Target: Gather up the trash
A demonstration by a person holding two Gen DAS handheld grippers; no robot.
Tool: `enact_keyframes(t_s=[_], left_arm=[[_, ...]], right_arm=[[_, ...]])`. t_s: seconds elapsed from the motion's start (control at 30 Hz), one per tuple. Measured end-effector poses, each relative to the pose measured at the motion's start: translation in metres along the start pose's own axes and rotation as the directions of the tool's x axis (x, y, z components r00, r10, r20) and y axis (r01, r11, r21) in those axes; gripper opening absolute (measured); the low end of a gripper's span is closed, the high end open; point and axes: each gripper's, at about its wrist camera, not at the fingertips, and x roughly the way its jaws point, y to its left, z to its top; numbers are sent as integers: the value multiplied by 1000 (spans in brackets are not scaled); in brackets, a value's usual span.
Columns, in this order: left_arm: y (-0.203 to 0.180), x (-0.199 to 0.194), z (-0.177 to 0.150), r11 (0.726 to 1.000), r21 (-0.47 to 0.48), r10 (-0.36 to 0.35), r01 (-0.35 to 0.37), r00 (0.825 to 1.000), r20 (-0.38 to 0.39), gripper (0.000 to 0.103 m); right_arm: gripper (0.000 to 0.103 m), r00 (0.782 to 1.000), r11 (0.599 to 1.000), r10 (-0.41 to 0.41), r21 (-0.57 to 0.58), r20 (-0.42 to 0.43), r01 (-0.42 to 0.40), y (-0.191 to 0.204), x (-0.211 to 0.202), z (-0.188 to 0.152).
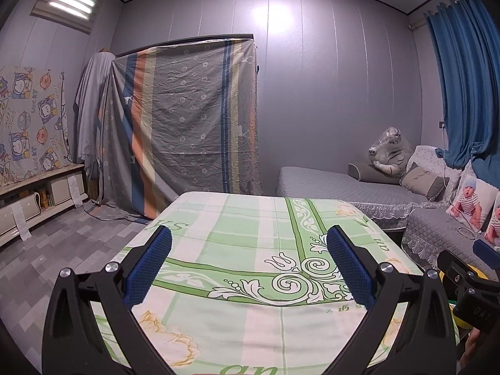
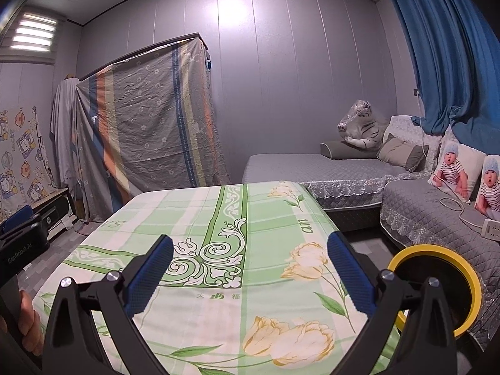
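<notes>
My left gripper [image 1: 248, 240] is open and empty above a table covered with a green-and-white floral cloth [image 1: 243, 218]. My right gripper [image 2: 250, 247] is open and empty above the same cloth [image 2: 218, 215]. A bin with a yellow rim [image 2: 468, 284] and dark inside stands on the floor just right of the table, beside my right gripper; a bit of its yellow rim shows in the left wrist view [image 1: 476, 270]. No trash shows on the cloth in either view. The right gripper's body shows at the right edge of the left wrist view [image 1: 468, 281].
A grey quilted sofa [image 2: 437, 212] and daybed [image 2: 312, 165] with cushions and a wrapped plush tiger [image 2: 362, 128] stand to the right. A sheet-draped wardrobe [image 1: 187, 125] stands at the back. A low TV cabinet [image 1: 37, 200] lines the left wall. A power strip [image 2: 492, 228] lies on the sofa.
</notes>
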Motion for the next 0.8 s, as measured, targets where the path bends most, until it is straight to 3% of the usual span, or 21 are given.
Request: enact_keyframes(t_s=[0.8], left_arm=[[6, 8, 1, 1000, -7, 9, -9, 1000, -7, 95]], right_arm=[[95, 1000, 1000, -6, -1, -2, 6, 2, 6, 3]])
